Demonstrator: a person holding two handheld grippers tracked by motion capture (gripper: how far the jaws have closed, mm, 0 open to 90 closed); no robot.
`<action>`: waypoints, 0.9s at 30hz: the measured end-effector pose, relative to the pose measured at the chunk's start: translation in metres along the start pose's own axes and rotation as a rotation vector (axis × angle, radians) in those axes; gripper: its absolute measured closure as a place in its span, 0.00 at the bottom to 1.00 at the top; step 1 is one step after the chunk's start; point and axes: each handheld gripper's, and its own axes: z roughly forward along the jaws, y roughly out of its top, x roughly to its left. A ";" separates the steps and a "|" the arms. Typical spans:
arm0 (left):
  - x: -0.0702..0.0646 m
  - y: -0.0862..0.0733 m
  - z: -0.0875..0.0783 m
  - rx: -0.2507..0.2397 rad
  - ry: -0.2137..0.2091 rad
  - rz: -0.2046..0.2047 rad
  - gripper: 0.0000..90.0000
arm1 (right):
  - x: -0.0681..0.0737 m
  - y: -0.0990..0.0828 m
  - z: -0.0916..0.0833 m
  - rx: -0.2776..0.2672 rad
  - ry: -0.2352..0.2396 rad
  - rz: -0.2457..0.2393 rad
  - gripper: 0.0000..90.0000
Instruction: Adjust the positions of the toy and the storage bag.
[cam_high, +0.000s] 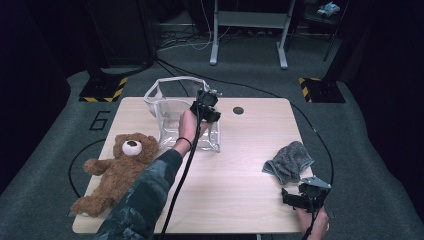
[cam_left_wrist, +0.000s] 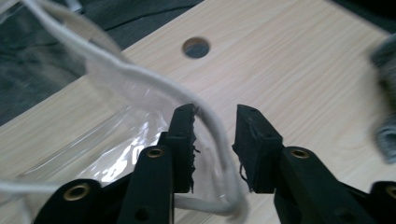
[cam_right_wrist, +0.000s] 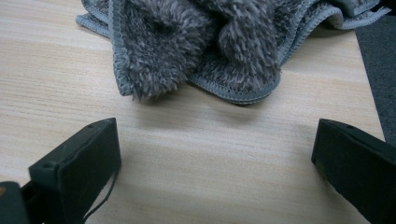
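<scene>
While the left gripper (cam_high: 206, 104) is hovering at the right rim of the clear bag (cam_high: 170, 112), its jaws are standing apart, released: in the left gripper view the bag's white rim cord (cam_left_wrist: 212, 126) is running through the gap between them, lying against the left pad (cam_left_wrist: 183, 140) and clear of the right one, so nothing is being clamped. Bag is sitting open-topped on the far left-centre of the table (cam_high: 240, 165), its rim sagging unevenly. A round hole (cam_high: 238, 110) in the table is showing just right of the gripper. Right gripper (cam_high: 305, 192) is resting low at the near right corner of the table, jaws spread wide and holding nothing; in the right gripper view bare wood is lying between them. Grey towel (cam_high: 289, 161) is lying crumpled just beyond those jaws, not touching them. Brown teddy bear (cam_high: 117, 170) is lying on its back at the near left of the table, near the bag. Person's left sleeve (cam_high: 142, 200) is crossing between bear and bag.
</scene>
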 end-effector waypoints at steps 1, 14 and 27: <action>0.002 -0.002 0.001 0.010 0.000 -0.011 0.74 | 0.000 0.000 0.000 0.000 0.000 0.000 0.01; -0.012 -0.005 0.004 0.021 -0.011 -0.031 0.93 | 0.000 0.000 0.000 0.000 0.000 0.000 0.01; -0.050 0.005 0.010 0.000 -0.049 -0.025 0.92 | 0.000 0.000 0.000 0.000 0.000 0.000 0.01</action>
